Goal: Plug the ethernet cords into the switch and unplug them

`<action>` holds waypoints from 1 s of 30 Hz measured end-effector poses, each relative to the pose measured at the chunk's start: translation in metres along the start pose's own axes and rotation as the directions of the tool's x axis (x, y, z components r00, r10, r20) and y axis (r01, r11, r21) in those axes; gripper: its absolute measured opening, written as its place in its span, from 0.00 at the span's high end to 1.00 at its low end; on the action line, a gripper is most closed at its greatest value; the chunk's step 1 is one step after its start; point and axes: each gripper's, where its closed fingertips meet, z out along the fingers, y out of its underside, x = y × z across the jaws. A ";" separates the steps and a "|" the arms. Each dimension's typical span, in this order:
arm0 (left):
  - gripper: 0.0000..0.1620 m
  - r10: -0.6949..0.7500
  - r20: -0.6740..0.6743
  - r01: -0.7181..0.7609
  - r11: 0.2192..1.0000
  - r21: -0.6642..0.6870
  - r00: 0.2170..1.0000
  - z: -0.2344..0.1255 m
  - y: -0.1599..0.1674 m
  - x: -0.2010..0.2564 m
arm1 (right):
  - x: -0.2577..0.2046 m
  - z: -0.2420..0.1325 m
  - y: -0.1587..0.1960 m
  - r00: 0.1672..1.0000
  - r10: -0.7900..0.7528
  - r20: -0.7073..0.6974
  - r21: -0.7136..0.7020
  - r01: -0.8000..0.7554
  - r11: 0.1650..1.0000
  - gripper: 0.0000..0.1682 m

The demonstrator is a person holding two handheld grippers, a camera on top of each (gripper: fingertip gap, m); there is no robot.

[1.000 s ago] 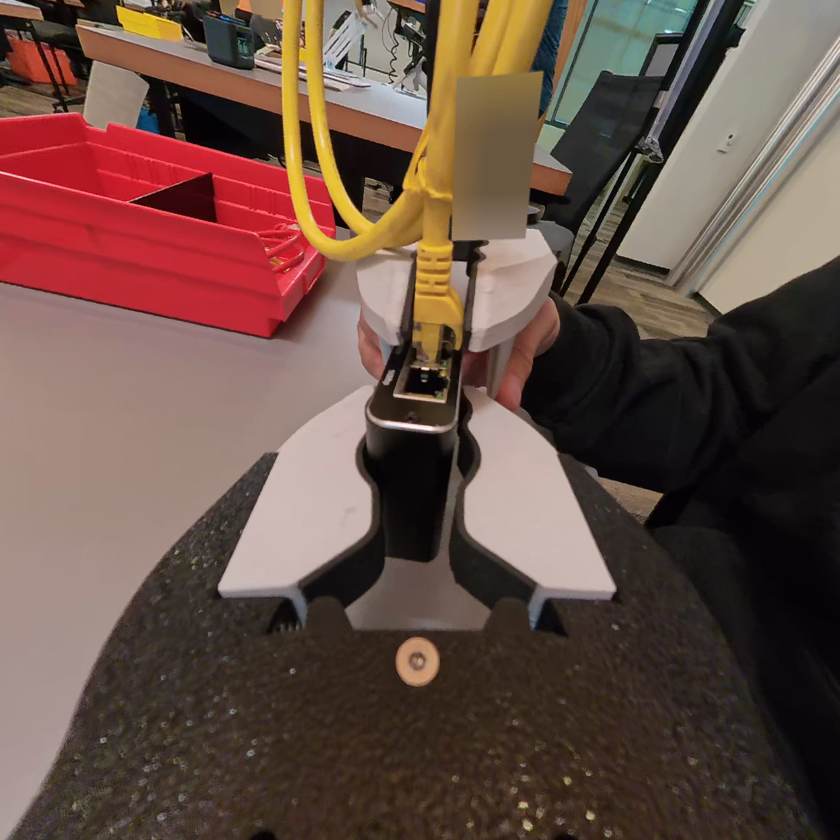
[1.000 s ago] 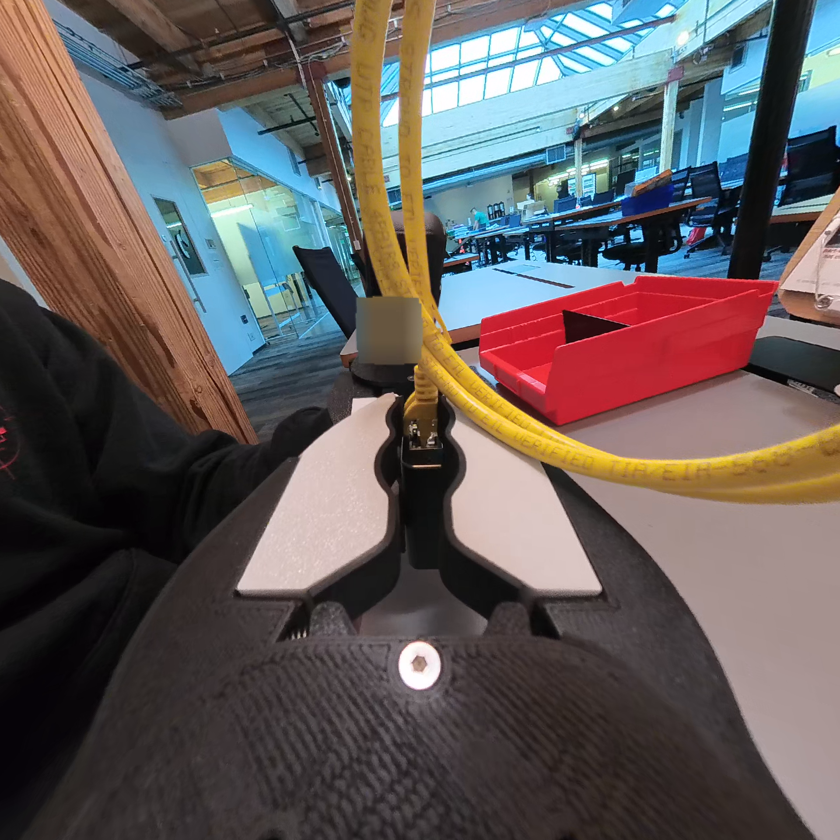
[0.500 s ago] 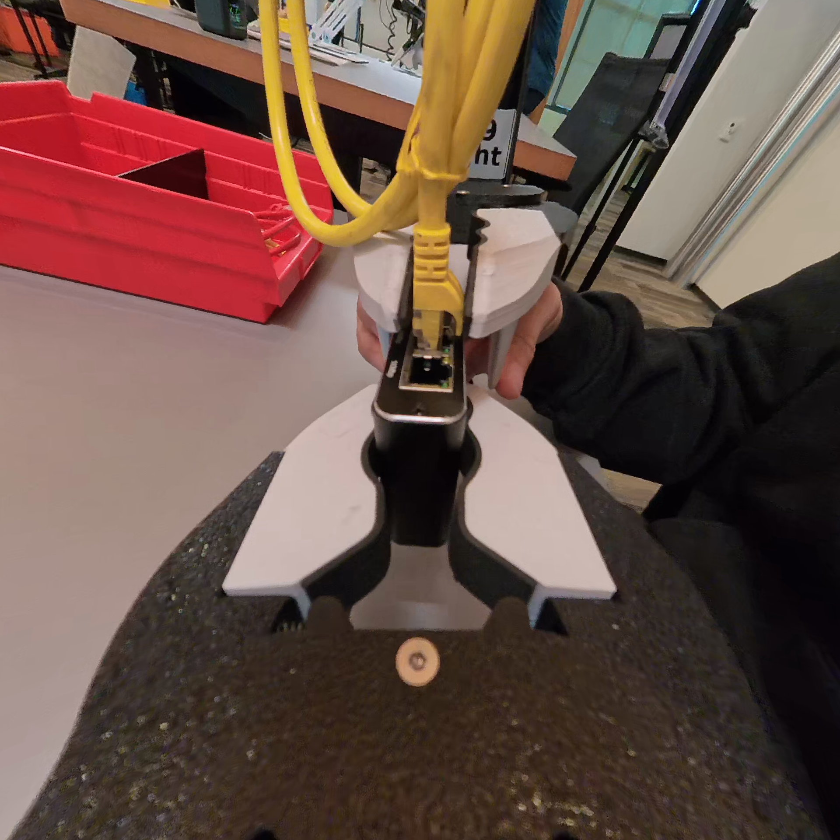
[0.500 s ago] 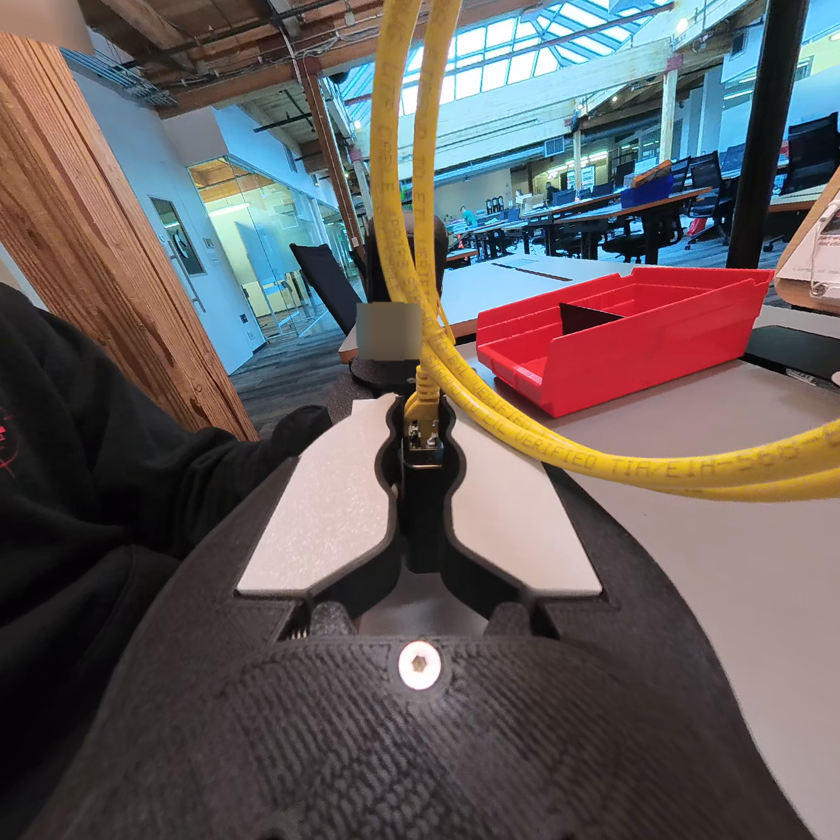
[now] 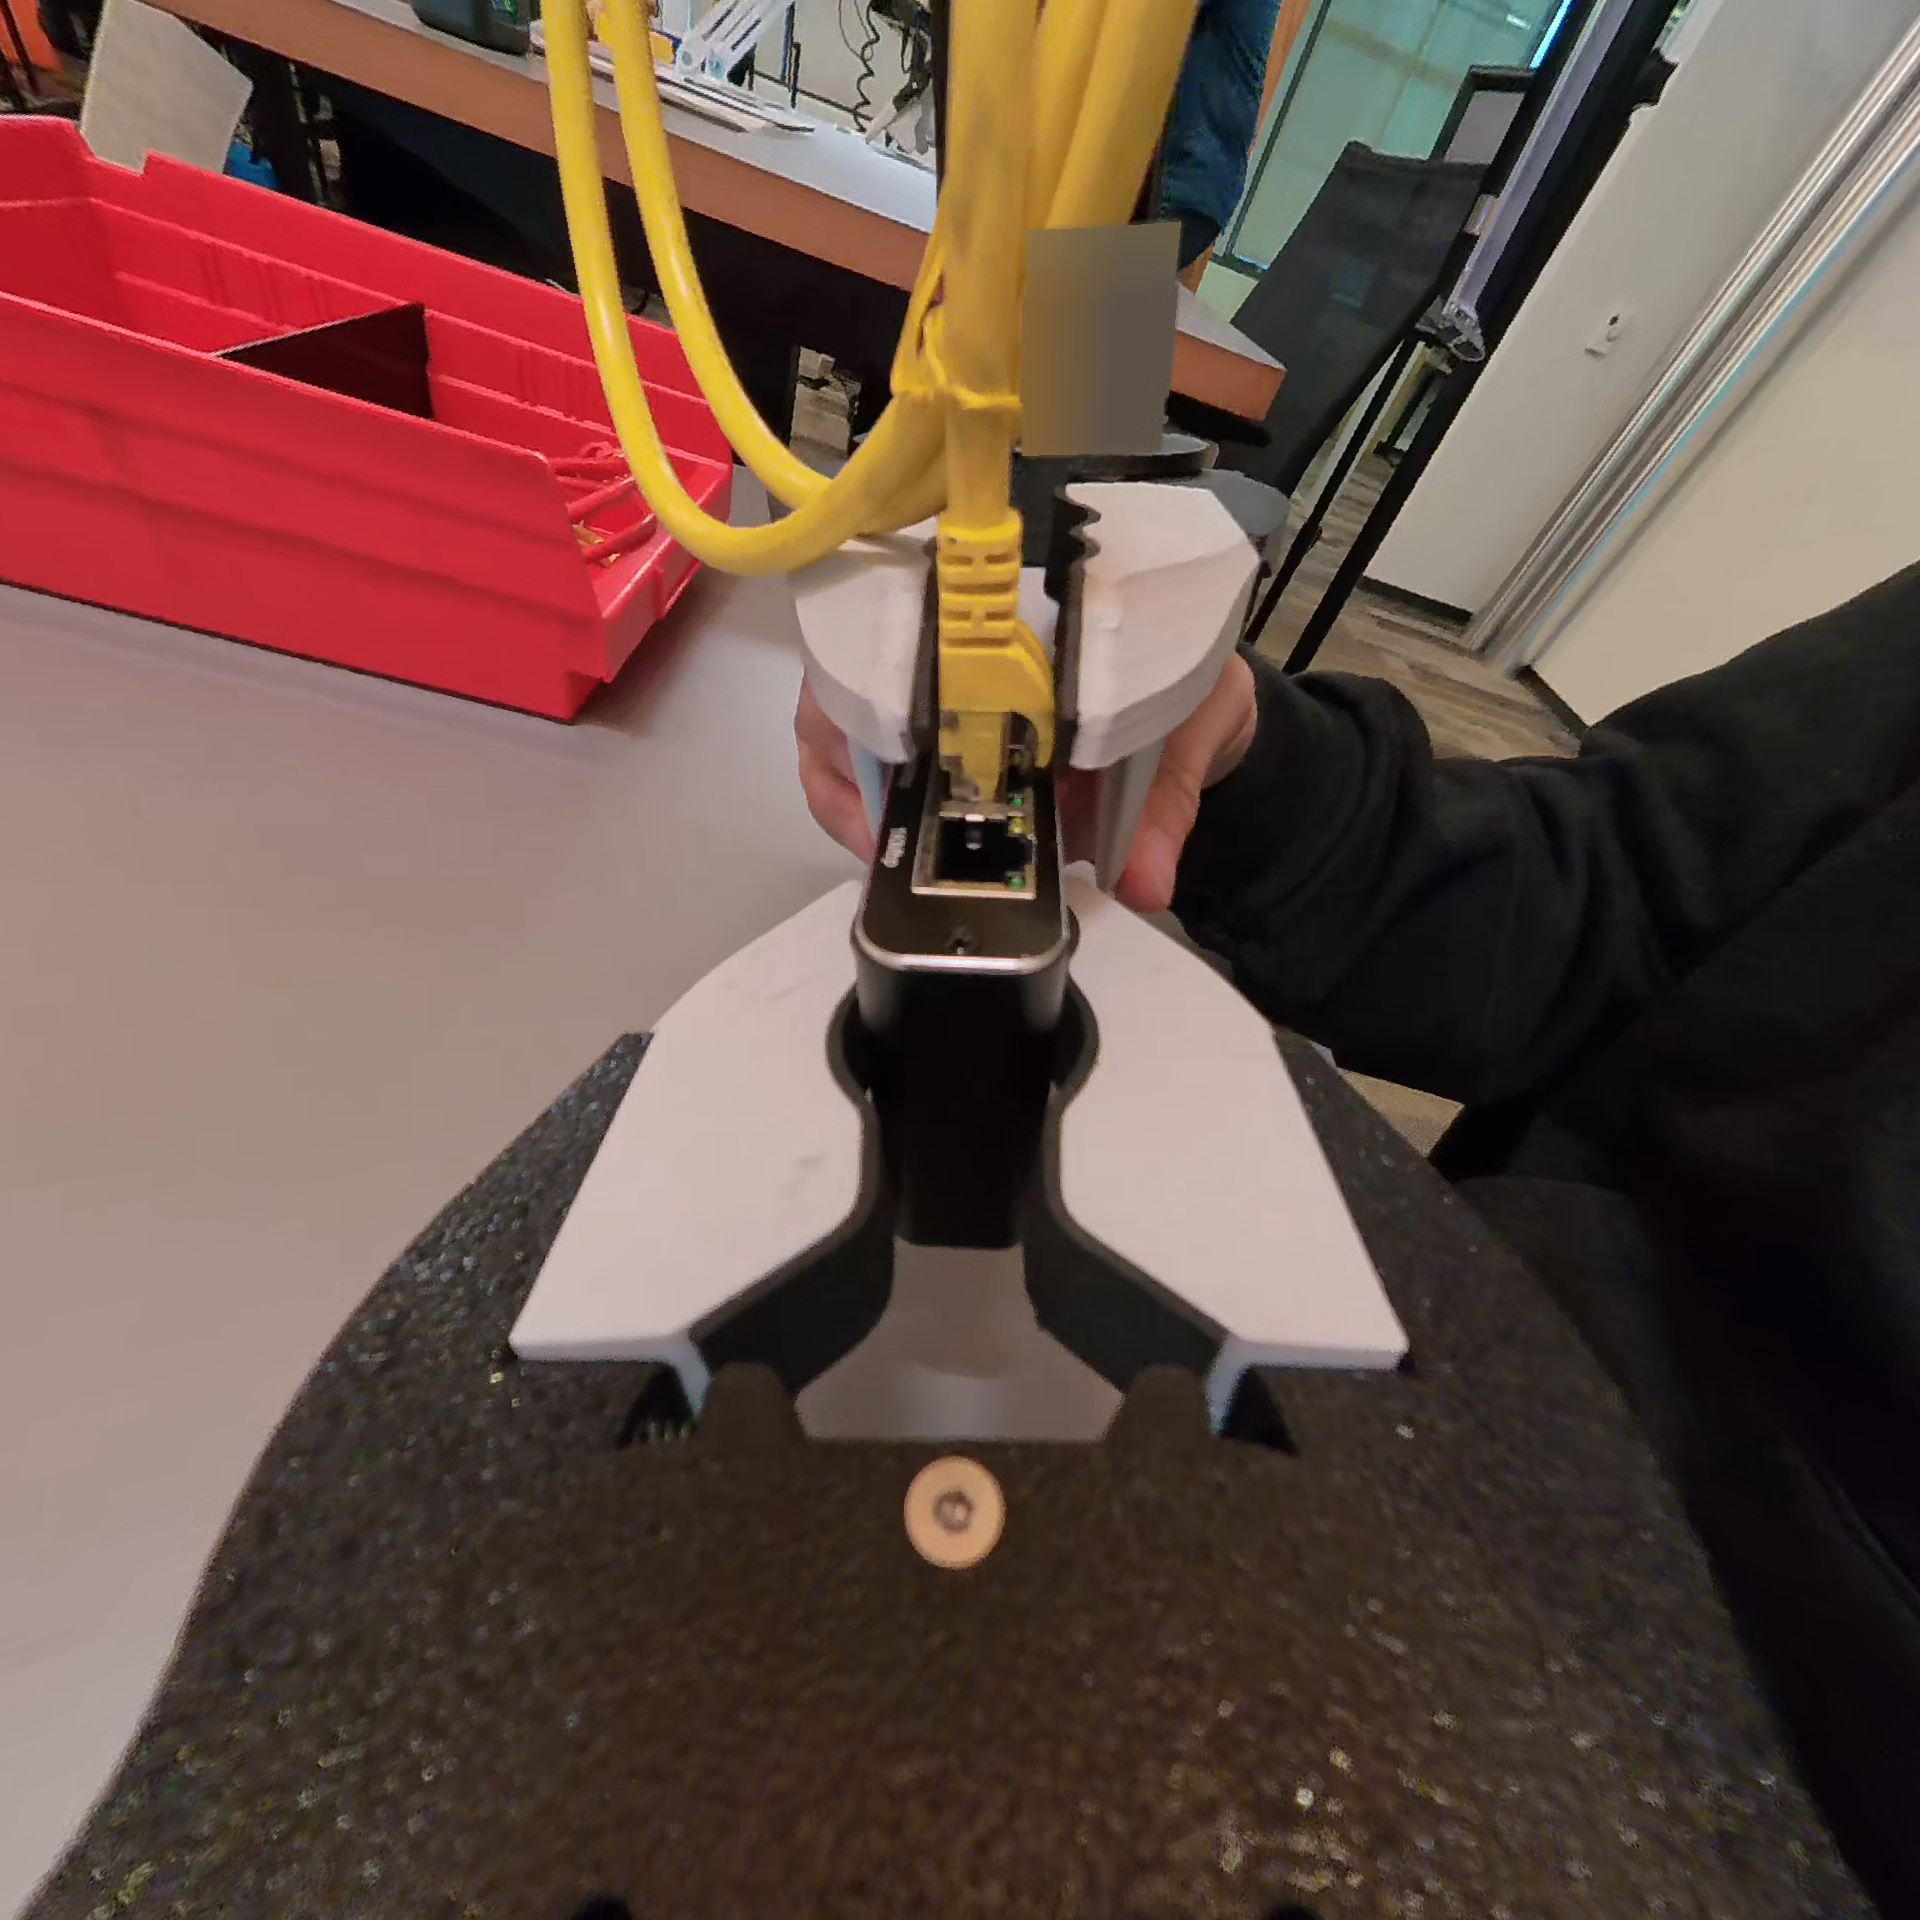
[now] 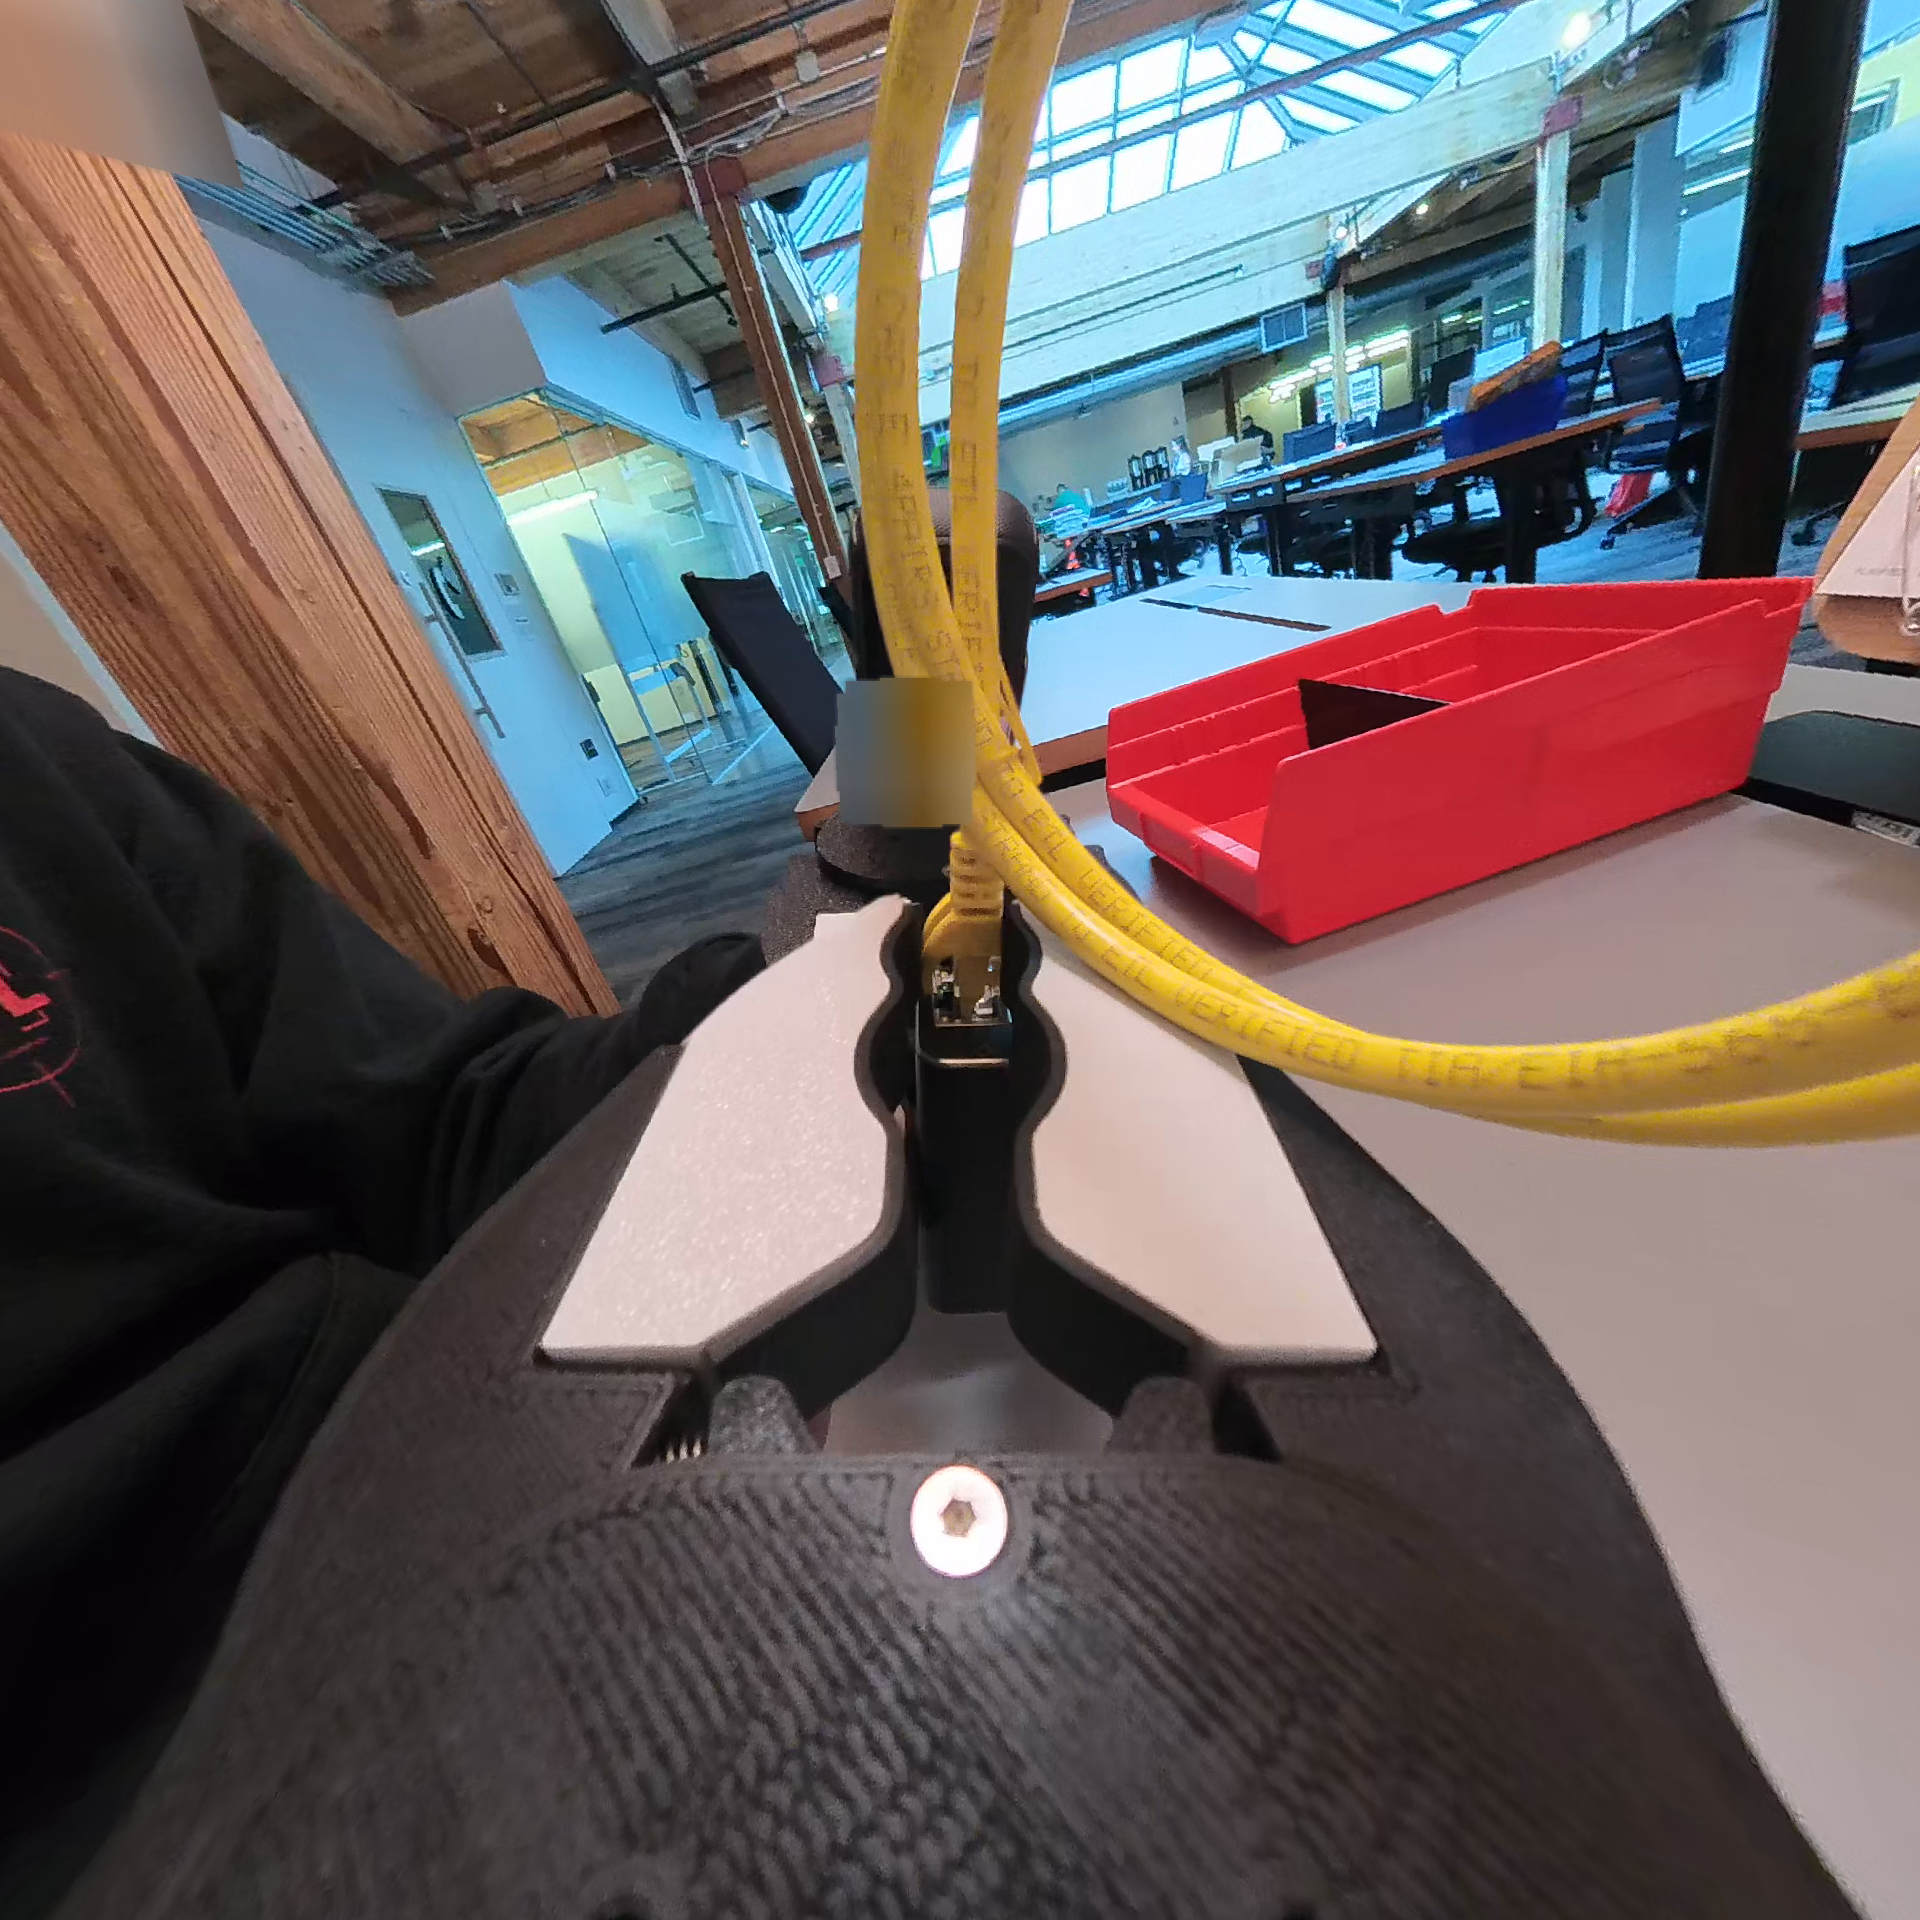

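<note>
My left gripper (image 5: 961, 914) is shut on a small black switch (image 5: 961, 1039), port face up. Its near port (image 5: 971, 857) is empty. A yellow ethernet plug (image 5: 977, 623) sits in the far port, and its cord (image 5: 623, 312) loops upward. My right gripper (image 5: 997, 686) faces me with its white fingers closed on both sides of that plug. In the right wrist view, the right gripper (image 6: 961, 935) is shut on the plug (image 6: 966, 894), with the switch's end (image 6: 961, 1143) between its fingers. The yellow cords (image 6: 1351, 1049) sweep off to the right.
A red bin (image 5: 312, 499) stands on the grey table (image 5: 312, 935) at the left; it also shows in the right wrist view (image 6: 1455, 790). A person's hand (image 5: 1174, 790) and black sleeve are at the right. A wooden post (image 6: 208, 571) stands at the left. My hands' fingertips stand some 6 centimetres from each other.
Both grippers and the switch have shifted slightly together. The plug stays at the far port, and both grips are unchanged.
</note>
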 end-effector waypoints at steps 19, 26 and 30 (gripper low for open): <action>0.83 -0.022 -0.057 0.022 1.000 0.009 0.998 -0.003 -0.002 0.006 | -0.002 0.002 -0.001 0.997 -0.068 -0.033 -0.027 0.067 0.997 0.91; 0.83 0.073 0.001 -0.073 0.997 -0.028 0.997 -0.011 0.002 0.000 | -0.003 0.009 0.002 0.993 -0.081 -0.087 -0.093 0.073 0.993 0.91; 0.83 -0.080 -0.110 0.079 0.997 -0.008 0.991 -0.010 0.003 0.007 | 0.000 0.009 0.004 0.992 -0.075 -0.102 -0.102 0.065 0.993 0.91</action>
